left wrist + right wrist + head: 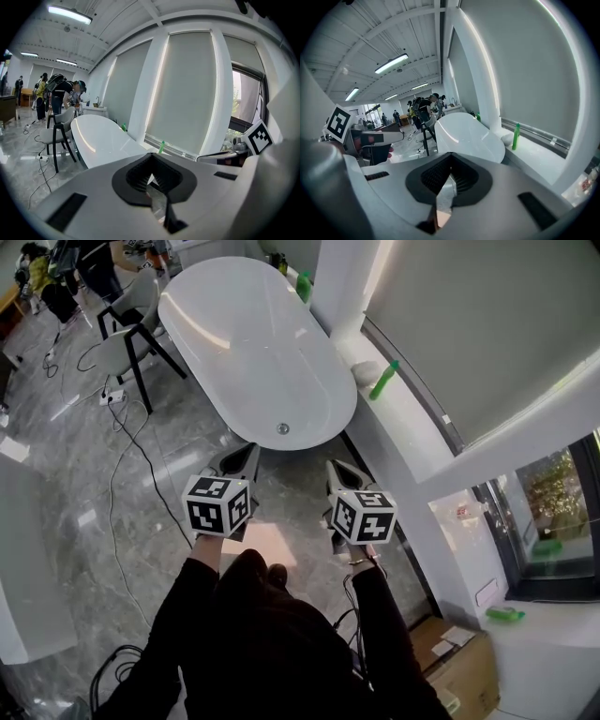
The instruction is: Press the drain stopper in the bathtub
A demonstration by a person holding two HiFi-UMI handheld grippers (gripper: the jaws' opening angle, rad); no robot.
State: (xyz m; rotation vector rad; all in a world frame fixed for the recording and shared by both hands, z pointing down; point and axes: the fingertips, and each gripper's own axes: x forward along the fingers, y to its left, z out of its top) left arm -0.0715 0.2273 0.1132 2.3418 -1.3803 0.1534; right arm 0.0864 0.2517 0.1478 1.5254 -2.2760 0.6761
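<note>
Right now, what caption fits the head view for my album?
Both shut, the left gripper and right gripper point at a white bathtub; the drain stopper sits untouched ahead.

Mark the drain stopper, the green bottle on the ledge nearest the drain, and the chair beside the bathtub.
drain stopper [283, 428]: head view, centre of the round metal cap.
green bottle [383, 381]: head view, middle of its body.
chair [114, 350]: head view, on its pale seat.

left claw [249, 452]: jaws together, empty | right claw [334, 467]: jaws together, empty | both forward, side by side
</note>
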